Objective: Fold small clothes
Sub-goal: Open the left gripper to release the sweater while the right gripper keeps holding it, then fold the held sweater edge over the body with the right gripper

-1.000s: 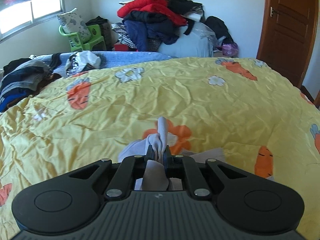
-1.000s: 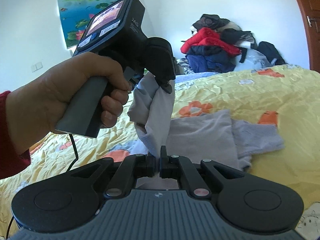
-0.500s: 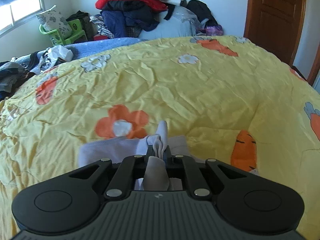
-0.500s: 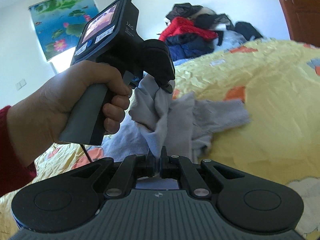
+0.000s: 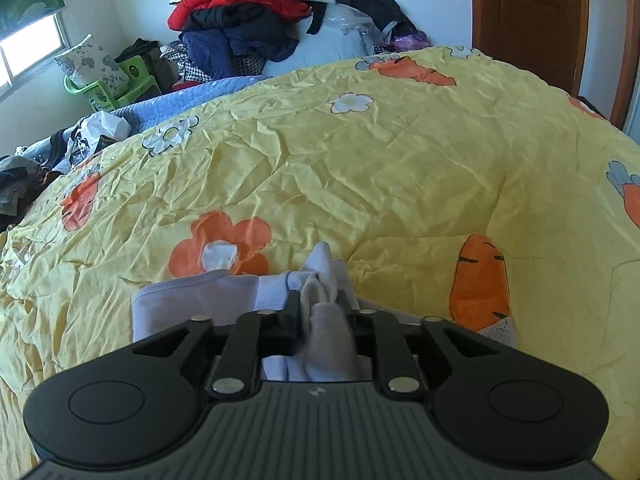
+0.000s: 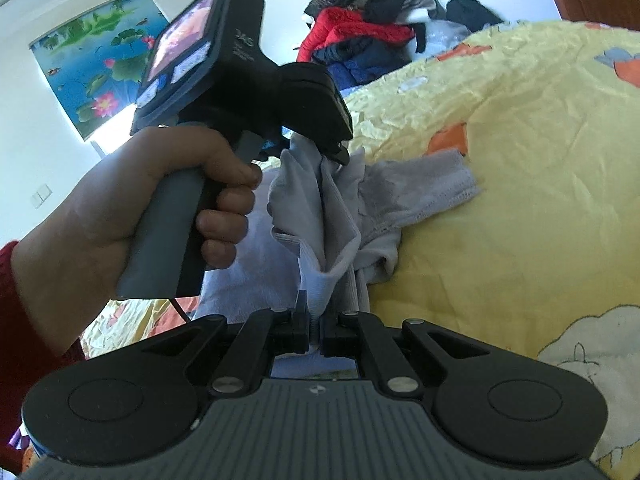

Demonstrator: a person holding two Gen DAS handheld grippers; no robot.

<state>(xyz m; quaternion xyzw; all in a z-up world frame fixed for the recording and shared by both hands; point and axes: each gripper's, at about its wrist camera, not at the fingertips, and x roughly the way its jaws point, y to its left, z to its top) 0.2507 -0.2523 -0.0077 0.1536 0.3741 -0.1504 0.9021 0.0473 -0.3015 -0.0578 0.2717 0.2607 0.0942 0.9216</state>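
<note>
A small pale grey-lilac garment lies partly on the yellow bedspread and is partly lifted. My left gripper is shut on a bunched edge of it; the garment spreads to the left below the fingers. In the right wrist view the left gripper hangs above, held in a hand, with the cloth draped down from it. My right gripper is shut on the lower end of that same fold.
A heap of red, navy and black clothes stands at the far end of the bed. A green plastic chair with a pillow is by the window. A brown door is at the right. More clothes lie at the left edge.
Both grippers have moved with the garment still gripped. The loose part of the garment has been drawn over and now lies bunched closer to the grippers.
</note>
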